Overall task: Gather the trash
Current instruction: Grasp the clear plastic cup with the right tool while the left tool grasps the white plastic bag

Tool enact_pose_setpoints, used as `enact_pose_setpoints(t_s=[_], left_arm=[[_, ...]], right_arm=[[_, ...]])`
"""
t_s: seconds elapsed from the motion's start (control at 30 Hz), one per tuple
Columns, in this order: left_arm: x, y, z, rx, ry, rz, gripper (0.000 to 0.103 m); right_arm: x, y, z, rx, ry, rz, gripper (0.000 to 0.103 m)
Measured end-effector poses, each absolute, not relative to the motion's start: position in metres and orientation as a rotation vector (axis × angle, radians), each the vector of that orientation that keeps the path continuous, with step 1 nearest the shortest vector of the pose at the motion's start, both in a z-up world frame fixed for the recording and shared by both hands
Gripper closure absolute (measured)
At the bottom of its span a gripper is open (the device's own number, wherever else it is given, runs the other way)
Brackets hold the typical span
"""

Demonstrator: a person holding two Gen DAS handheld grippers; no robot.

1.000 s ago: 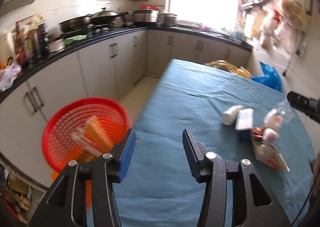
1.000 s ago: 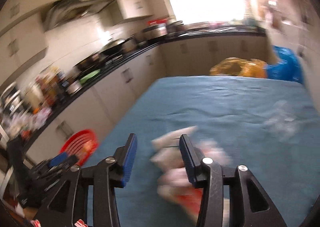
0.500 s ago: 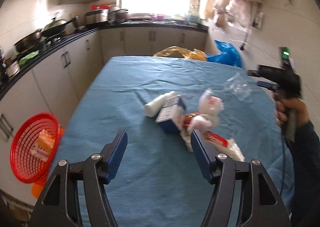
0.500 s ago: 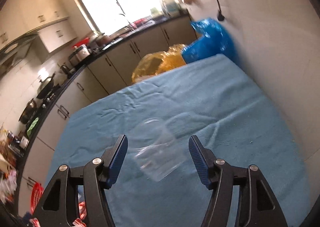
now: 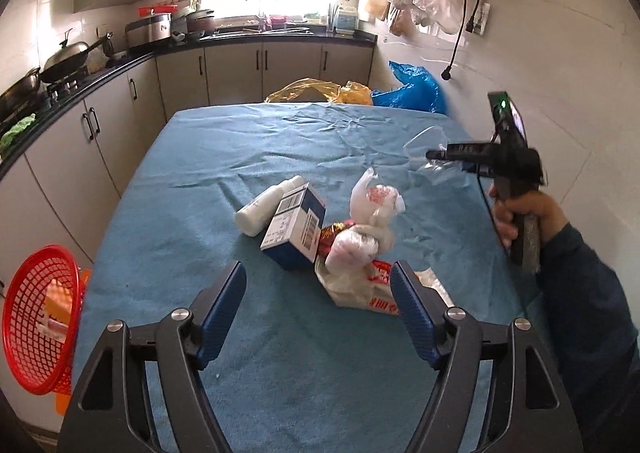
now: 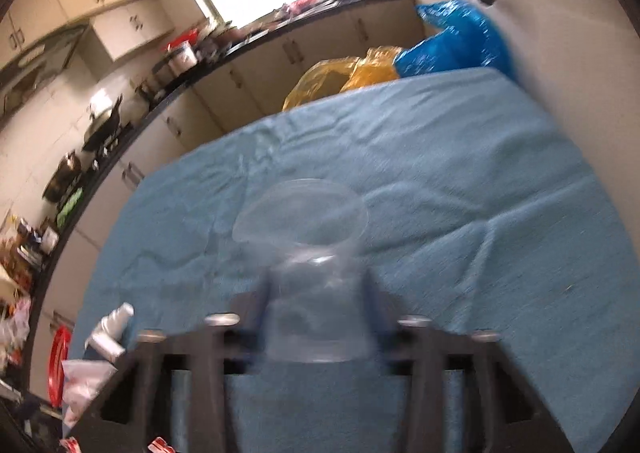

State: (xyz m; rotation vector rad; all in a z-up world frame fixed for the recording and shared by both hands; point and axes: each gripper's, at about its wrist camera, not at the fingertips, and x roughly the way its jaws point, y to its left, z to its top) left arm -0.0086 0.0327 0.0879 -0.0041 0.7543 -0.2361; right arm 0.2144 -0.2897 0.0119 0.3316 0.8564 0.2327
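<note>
Held the left gripper (image 5: pixel 318 309) above the near part of the blue-covered table (image 5: pixel 208 181), jaws wide and opening, nothing between the pads and nothing touched. Just ahead of those jaws lay the heap of trash: a blue and white carton (image 5: pixel 294 231) on its side slightly left of the gap's middle line, a small white bottle (image 5: pixel 266 205) lying touching the carton's far left edge, a knotted white plastic bag (image 5: pixel 370 223) right of the carton, and flattened red-printed wrappers (image 5: pixel 372 289) close in front of the right pad. Far off to the left of the left jaw, below the table edge, hung a red mesh basket (image 5: pixel 38 317) with some pale and orange packaging inside. Well ahead and to the right of the jaws, seen from the left wrist, stood the right gripper (image 5: pixel 434 155) in a hand (image 5: pixel 520 217) with a dark blue sleeve, a clear plastic cup (image 5: pixel 430 151) at its tip. Seen from the right wrist, found that cup (image 6: pixel 310 277) squarely between the two blurred jaws, mouth pointing away, its lower body narrowed where the pads met it; jaws closing and already pressing on the cup's sides. Beyond the far edge of the table, well ahead of both pairs of jaws, sat a yellow bag (image 6: pixel 340 79) and a blue bag (image 6: pixel 452 41), touching each other against the cabinets and wall.
</note>
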Motion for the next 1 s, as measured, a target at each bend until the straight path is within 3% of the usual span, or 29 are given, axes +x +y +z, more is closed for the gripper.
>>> enact_pose_setpoints(t_s=[0.13, 0.43, 0.57, 0.73, 0.77, 1.0], left_arm=[[0.001, 0.022, 0.091, 0.004, 0.763, -0.238, 0.030], [0.040, -0.035, 0.070, 0.170, 0.828, -0.230, 0.030], [0.060, -0.053, 0.051, 0.239, 0.888, -0.203, 0.053], [0.066, -0.053, 0.044, 0.229, 0.876, -0.166, 0.061], [0.066, -0.051, 0.044, 0.215, 0.871, -0.163, 0.068], [0.037, -0.019, 0.063, 0.069, 0.778, -0.184, 0.068]], right_arm=[[0.205, -0.281, 0.022, 0.320, 0.849, 0.232, 0.071], [0.163, -0.280, 0.073, 0.368, 0.663, 0.268, 0.071], [0.159, -0.279, 0.078, 0.388, 0.649, 0.292, 0.071], [0.155, -0.272, 0.079, 0.374, 0.648, 0.317, 0.071], [0.154, -0.271, 0.079, 0.374, 0.645, 0.324, 0.071], [0.131, -0.237, 0.095, 0.311, 0.604, 0.400, 0.071]])
